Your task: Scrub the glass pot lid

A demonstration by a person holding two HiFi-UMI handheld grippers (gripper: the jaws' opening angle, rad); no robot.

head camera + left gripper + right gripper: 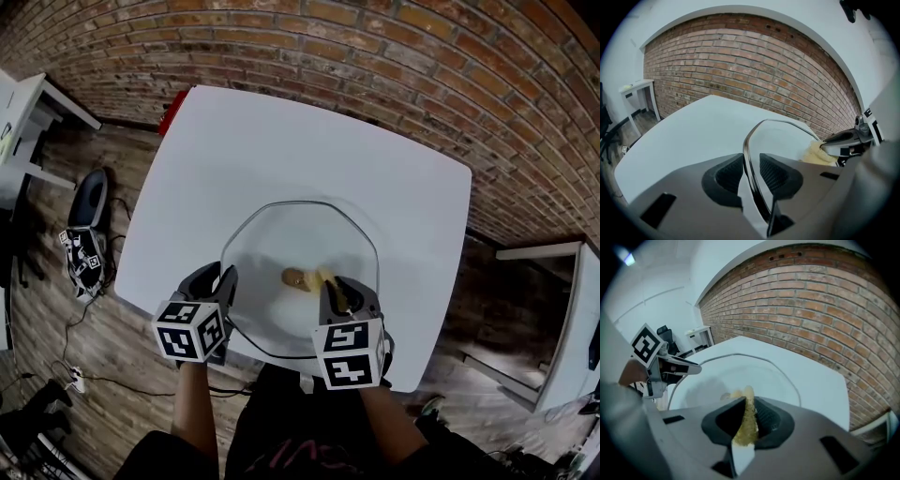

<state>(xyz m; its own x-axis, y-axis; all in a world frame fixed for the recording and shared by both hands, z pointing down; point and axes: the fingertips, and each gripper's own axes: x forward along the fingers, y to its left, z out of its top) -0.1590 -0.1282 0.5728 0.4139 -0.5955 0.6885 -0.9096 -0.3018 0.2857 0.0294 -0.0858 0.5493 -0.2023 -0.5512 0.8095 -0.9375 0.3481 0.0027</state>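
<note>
The round glass pot lid [298, 234] is over the near part of the white table [281, 141], with a brownish knob [294, 277] at its middle. My left gripper [226, 284] is shut on the lid's left rim; in the left gripper view the metal rim [751, 154] runs between the two pads. My right gripper [336, 292] is shut on a yellow scrubbing sponge [325, 277] that rests against the glass beside the knob. In the right gripper view the sponge [747, 418] is squeezed thin between the pads, with the lid [740, 373] below and the left gripper [675, 366] at the left.
A brick wall [375, 56] runs behind the table. A red object [172, 111] sits at the table's far left corner. A white desk [28, 122], a chair [89, 202] and cables lie on the wooden floor at the left; another white desk [562, 319] stands at the right.
</note>
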